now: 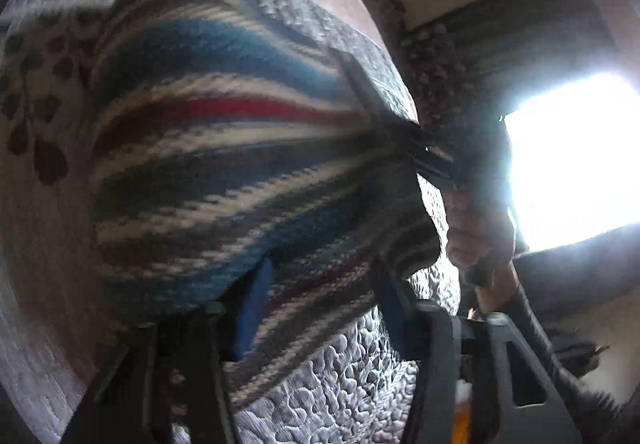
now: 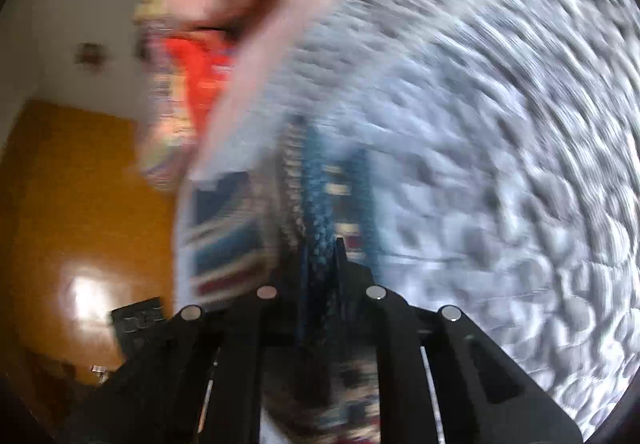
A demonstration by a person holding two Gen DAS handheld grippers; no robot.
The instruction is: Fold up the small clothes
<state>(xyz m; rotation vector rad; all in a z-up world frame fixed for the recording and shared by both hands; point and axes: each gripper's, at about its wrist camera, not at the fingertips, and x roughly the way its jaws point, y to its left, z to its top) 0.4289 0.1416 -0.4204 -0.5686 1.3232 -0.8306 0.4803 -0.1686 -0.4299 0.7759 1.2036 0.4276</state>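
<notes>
A striped knit garment in blue, cream, dark grey and red hangs stretched above the grey-white quilted bedspread. The left gripper has its jaws clenched on the garment's lower edge. The right gripper, also seen in the left wrist view at the garment's far corner, grasps a bunched fold of the same knit. The right wrist view is motion-blurred; an orange wooden floor lies beside the bedspread.

Left wrist view: close over striped knit garment, facing along fingers toward grey quilt, window glare right of frame. Right wrist view: equally close, blurred; shares garment at centre, quilt at right.
</notes>
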